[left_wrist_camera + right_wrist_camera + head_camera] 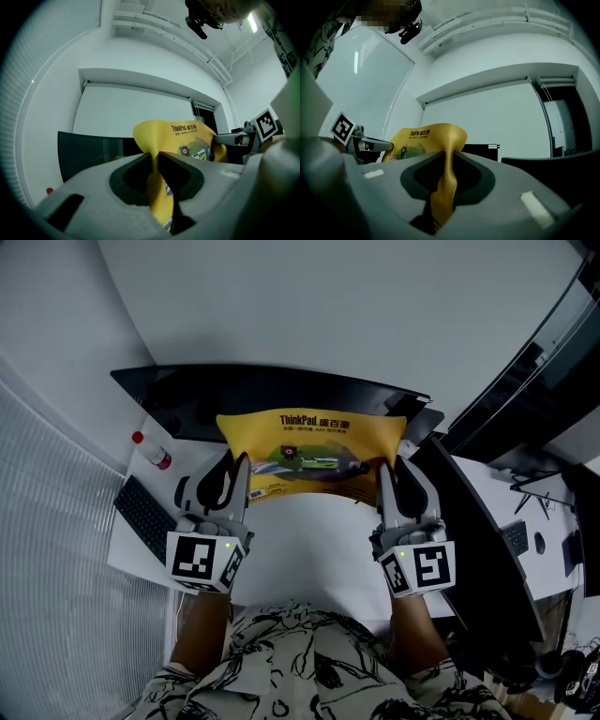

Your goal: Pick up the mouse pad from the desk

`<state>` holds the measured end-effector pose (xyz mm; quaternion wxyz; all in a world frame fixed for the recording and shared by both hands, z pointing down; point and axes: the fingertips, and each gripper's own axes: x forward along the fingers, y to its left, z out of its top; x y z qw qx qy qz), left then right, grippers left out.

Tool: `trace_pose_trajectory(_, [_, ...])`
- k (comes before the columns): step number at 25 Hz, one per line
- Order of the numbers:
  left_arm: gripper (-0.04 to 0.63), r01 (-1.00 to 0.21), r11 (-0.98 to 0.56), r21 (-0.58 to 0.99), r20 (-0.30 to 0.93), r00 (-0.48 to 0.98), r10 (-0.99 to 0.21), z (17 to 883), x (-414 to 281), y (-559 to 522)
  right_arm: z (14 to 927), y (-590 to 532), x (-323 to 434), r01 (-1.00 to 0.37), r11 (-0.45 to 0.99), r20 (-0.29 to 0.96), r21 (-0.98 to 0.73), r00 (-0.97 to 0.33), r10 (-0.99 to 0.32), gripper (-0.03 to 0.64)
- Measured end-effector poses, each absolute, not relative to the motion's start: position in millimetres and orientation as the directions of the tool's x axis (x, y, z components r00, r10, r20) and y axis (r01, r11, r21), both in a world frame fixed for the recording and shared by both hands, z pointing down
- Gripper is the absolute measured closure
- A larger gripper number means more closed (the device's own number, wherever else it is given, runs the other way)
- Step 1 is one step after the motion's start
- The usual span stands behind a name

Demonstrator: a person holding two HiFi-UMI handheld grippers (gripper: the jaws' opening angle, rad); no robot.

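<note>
The pick-up looks all but done: the yellow mouse pad (314, 457) hangs in the air at twelve o'clock, seemingly clear of the white desk (309, 554). The left gripper (238, 465) is clenched on its nine o'clock edge and the right gripper (385, 470) on its three o'clock edge, the soft sheet creasing between each pair of jaws. The next move, I judge, calls only for even pinches and keeping off the monitor (281, 390) behind; the print reads "ThinkPad" followed by Chinese characters, the line beneath too small to read
</note>
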<state>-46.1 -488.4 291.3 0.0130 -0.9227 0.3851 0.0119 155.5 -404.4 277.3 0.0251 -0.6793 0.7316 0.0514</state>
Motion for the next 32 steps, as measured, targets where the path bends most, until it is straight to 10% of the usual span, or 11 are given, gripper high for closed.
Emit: trace_pose_trajectory(32, [0.522,-0.708,-0.705,-0.041,-0.019,0.706,-0.708,298.8,-42.2,-476.1,287.0,-395.8,159.9,-0.997,0.053,-0.096,0.060,-0.059,-0.994,0.545])
